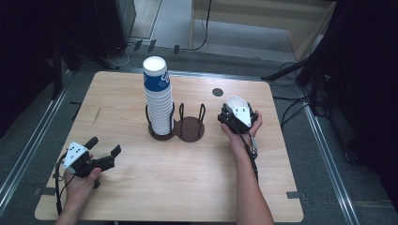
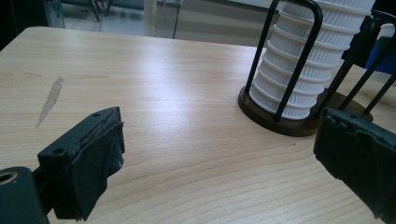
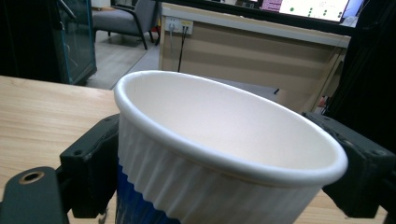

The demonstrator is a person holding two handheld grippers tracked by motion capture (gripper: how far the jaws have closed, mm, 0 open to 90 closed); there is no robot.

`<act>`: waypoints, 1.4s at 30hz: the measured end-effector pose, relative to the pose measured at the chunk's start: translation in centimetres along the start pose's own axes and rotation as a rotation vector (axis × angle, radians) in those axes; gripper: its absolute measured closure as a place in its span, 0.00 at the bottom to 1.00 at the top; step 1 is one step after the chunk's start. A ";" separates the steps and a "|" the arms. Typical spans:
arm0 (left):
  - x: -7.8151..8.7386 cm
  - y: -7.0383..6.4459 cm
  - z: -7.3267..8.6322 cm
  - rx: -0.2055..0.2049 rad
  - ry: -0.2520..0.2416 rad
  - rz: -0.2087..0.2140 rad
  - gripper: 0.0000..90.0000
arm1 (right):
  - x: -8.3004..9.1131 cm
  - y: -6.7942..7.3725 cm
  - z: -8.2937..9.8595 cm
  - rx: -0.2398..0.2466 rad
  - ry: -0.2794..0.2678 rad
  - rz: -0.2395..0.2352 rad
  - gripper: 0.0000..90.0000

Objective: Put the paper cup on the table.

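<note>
Right of the dark two-ring cup holder, the right gripper clasps a white ribbed paper cup. Near the table's front-left corner, the left gripper gapes with nothing between its jaws

Cup base cut off by bottom edge; cup stack top cut off; stack print too small.

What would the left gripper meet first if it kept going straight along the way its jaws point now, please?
Probably the dark holder base under the stack of cups: the open left gripper points across bare table toward it, though depth is uncertain.
</note>
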State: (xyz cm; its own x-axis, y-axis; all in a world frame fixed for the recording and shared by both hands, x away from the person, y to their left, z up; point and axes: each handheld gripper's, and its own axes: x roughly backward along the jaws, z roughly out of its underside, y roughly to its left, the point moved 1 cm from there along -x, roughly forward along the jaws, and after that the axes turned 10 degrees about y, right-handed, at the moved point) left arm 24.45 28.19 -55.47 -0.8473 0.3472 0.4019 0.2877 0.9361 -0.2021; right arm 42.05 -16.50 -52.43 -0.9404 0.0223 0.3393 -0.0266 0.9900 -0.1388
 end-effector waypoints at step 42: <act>0.0 0.1 0.0 0.006 0.007 0.007 0.03 | -1.2 -0.5 1.7 0.024 0.102 0.011 0.12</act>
State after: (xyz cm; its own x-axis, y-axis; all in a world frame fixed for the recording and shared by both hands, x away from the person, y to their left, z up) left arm 24.49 28.27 -55.48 -0.8421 0.3539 0.4069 0.2905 0.9334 -0.2106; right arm 42.60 -17.30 -54.39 -0.9013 0.0483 0.4305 -0.0259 0.9860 -0.1649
